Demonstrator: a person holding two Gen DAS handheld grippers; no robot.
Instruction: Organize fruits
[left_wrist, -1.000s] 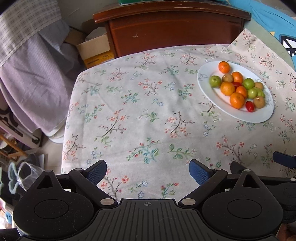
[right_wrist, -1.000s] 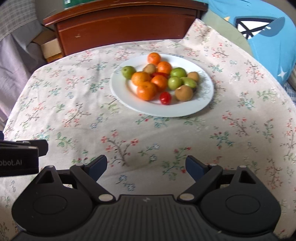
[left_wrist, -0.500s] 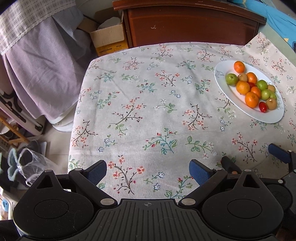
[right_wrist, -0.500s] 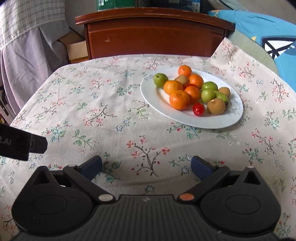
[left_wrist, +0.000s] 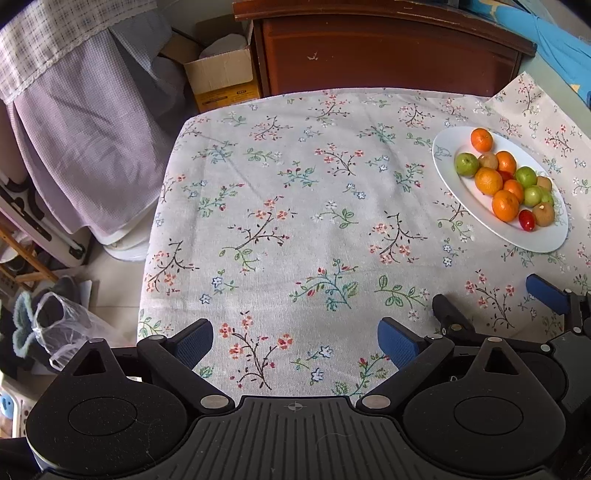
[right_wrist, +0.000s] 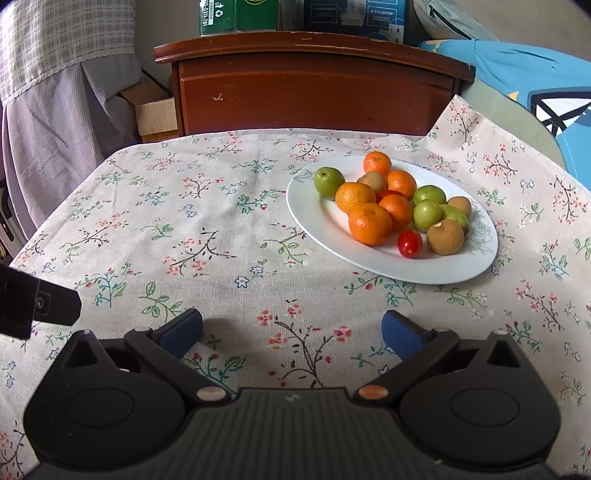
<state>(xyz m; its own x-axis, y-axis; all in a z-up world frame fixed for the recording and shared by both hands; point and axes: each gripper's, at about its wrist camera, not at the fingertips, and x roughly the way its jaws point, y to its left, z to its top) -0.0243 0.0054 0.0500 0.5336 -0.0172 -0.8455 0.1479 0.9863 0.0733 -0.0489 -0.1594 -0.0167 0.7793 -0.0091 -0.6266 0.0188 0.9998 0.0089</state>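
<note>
A white oval plate (right_wrist: 332, 240) (left_wrist: 448, 173) on the floral tablecloth holds a heap of fruit: several oranges (right_wrist: 370, 223), green fruits (right_wrist: 328, 181), brown fruits (right_wrist: 445, 237) and a red cherry tomato (right_wrist: 409, 243) (left_wrist: 526, 220). My right gripper (right_wrist: 291, 330) stands open over the cloth, well short of the plate, with nothing between its blue pads. My left gripper (left_wrist: 295, 339) is open too, above bare cloth to the plate's left. In the left wrist view the right gripper (left_wrist: 495, 302) shows at the lower right.
A dark wooden cabinet (right_wrist: 314, 92) stands behind the table, with a cardboard box (left_wrist: 221, 79) beside it. A lilac cloth (left_wrist: 85, 129) hangs left of the table's edge. Blue bedding (right_wrist: 535, 81) lies at the right. Floor clutter and a plastic bag (left_wrist: 62, 328) sit lower left.
Both views have shifted: the plate has slid toward the right of each picture. The right gripper's jaws stand slightly wider than a second ago. Nothing on the plate has moved.
</note>
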